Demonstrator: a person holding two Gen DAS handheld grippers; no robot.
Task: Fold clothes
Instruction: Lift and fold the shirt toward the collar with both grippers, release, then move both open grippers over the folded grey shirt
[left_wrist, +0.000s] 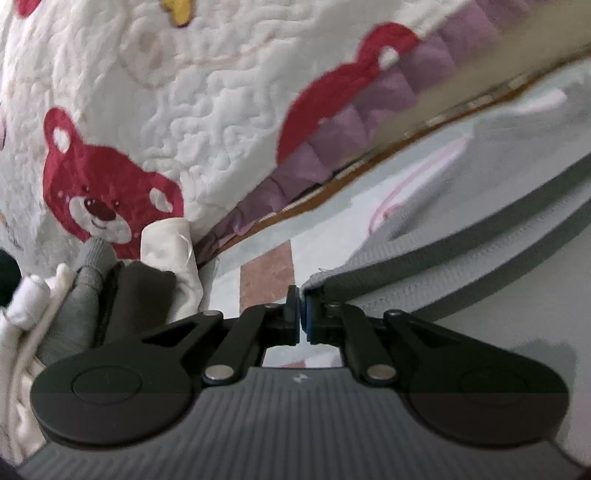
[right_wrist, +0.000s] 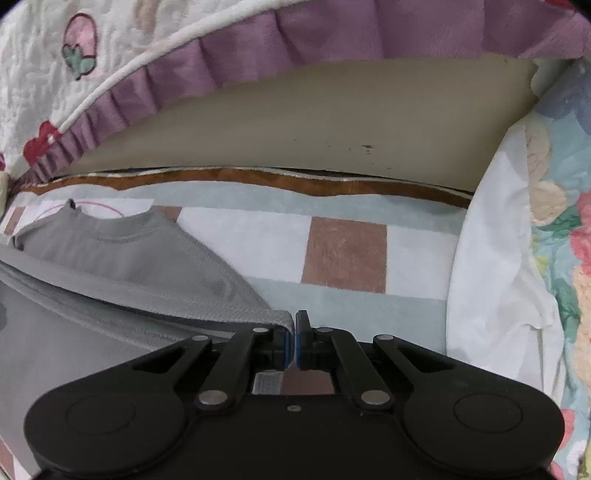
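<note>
Grey knit top (right_wrist: 122, 258) lies half-spread on the checked bedsheet (right_wrist: 347, 254), collar toward the headboard. Left gripper (left_wrist: 300, 314) pinches one hem corner, right gripper (right_wrist: 293, 339) pinches the other, both clamped tight on fabric. Quilt (left_wrist: 184, 110) and clothes pile (left_wrist: 110, 295) just beside. Risk: thin corner bite slipping, or uneven pull skewing the fold.
</note>
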